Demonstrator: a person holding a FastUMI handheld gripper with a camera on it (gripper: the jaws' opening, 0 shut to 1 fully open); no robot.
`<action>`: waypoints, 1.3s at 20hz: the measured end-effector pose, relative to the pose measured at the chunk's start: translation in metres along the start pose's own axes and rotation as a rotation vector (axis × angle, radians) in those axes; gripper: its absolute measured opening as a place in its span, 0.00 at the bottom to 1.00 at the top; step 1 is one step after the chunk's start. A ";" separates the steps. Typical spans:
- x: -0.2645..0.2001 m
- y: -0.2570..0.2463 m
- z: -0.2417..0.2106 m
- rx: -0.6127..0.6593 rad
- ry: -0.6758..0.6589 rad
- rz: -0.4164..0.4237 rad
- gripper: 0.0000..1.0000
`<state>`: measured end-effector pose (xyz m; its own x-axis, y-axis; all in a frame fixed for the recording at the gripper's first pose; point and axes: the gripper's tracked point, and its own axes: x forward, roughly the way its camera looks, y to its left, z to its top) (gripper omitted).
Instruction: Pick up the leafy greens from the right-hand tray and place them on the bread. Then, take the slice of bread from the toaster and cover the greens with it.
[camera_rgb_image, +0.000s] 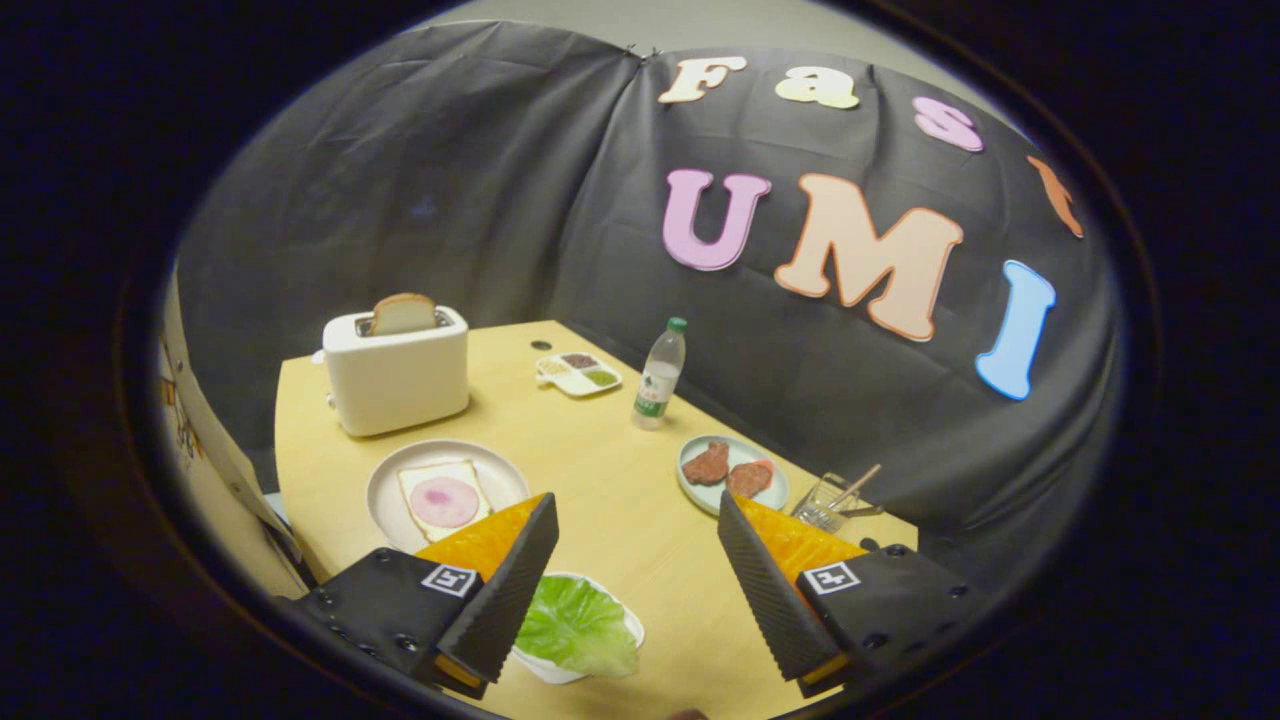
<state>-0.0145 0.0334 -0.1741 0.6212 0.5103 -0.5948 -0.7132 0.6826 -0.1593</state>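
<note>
The gripper (637, 560) hangs with its fingers spread wide, gripping nothing. The crinkled green lettuce leaf (578, 628) lies in a small white dish (632, 628) low between them, close against the left finger. Beyond that finger, a round white plate (388, 490) bears the bread slice with pink ham (445, 498). Farther back stands the white toaster (397, 375), a browned slice (403, 313) upright in its slot. The bare wooden tabletop (610, 490) between them holds no obstruction.

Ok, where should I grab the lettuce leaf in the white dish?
Probably the raised, ruffled edge of the lettuce, coming straight down from above. It lies flat in the shallow dish between the open gripper's fingers, nearer the left one, so shift left first.
</note>
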 end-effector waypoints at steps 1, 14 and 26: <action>0.002 0.003 -0.008 -0.017 0.023 0.020 1.00; 0.031 0.046 -0.108 -0.175 0.315 0.233 1.00; 0.048 0.062 -0.172 -0.164 0.472 0.298 1.00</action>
<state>-0.0849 0.0103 -0.3485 0.2008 0.3534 -0.9137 -0.8991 0.4367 -0.0287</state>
